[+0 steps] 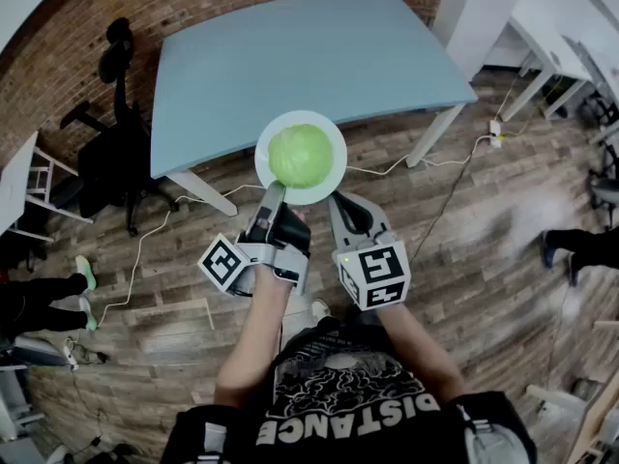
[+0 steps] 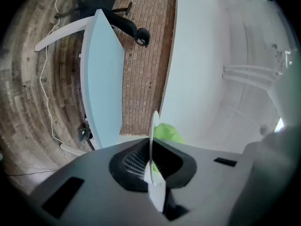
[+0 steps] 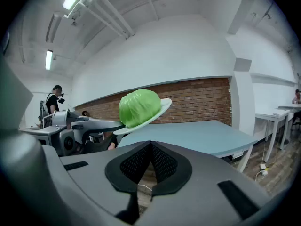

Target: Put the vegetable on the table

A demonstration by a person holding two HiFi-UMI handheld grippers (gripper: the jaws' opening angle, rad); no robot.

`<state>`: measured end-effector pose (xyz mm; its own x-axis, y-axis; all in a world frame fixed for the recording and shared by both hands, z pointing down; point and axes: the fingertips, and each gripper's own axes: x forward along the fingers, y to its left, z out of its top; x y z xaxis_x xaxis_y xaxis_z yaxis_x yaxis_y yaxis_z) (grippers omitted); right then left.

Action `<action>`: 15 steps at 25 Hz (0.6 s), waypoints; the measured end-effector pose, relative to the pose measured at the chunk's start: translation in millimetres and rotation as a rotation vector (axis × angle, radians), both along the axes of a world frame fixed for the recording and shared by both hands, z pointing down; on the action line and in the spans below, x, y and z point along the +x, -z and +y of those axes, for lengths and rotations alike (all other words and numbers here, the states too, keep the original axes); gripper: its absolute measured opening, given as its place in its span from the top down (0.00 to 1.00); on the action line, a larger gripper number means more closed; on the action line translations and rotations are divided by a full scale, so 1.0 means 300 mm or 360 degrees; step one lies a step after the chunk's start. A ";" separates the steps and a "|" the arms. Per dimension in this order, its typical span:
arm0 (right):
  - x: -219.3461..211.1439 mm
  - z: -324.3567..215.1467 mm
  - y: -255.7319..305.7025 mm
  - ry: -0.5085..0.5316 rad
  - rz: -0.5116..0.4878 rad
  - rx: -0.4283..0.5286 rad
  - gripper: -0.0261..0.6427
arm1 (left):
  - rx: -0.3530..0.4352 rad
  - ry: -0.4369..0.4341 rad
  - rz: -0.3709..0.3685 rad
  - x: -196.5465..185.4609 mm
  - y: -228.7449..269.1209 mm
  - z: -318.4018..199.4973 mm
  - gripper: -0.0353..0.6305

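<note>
Overhead, a round, crinkly green cabbage point(image 1: 301, 156) sits on a smooth white plate point(image 1: 337, 133), held aloft and slightly tilted at the near edge of the pale blue table point(image 1: 290, 56). The left gripper point(image 1: 274, 199) is clamped on the plate's thin rim. The right gripper point(image 1: 346, 211) hangs just beside it, jaws pressed together on nothing. The matte tabletop spreads wide ahead, above plank flooring point(image 1: 464, 259) and before a rough brick wall point(image 1: 87, 46).

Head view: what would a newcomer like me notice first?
A round green vegetable sits on a white plate, dead centre, held up in front of a light-blue table. The left gripper pinches the plate's rim; the right gripper beside it is shut and empty.
</note>
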<state>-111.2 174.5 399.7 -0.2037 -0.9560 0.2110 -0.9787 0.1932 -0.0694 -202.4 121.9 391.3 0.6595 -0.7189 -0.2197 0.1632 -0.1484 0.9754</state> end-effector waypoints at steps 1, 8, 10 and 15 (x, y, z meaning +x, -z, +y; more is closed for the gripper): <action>-0.002 0.002 0.001 -0.0004 -0.0002 -0.0002 0.95 | -0.0002 -0.0003 0.0001 -0.003 0.001 0.000 0.93; -0.007 0.009 0.022 -0.0056 -0.0022 0.0005 0.95 | -0.0012 -0.0035 0.0009 -0.012 0.007 0.005 0.93; -0.003 0.006 0.021 -0.0067 -0.0028 0.0011 0.95 | -0.0012 -0.0041 0.0015 -0.009 0.007 0.004 0.93; 0.000 0.006 0.008 -0.0072 -0.0016 0.0013 0.95 | -0.0022 -0.0047 0.0021 -0.004 -0.011 0.000 0.93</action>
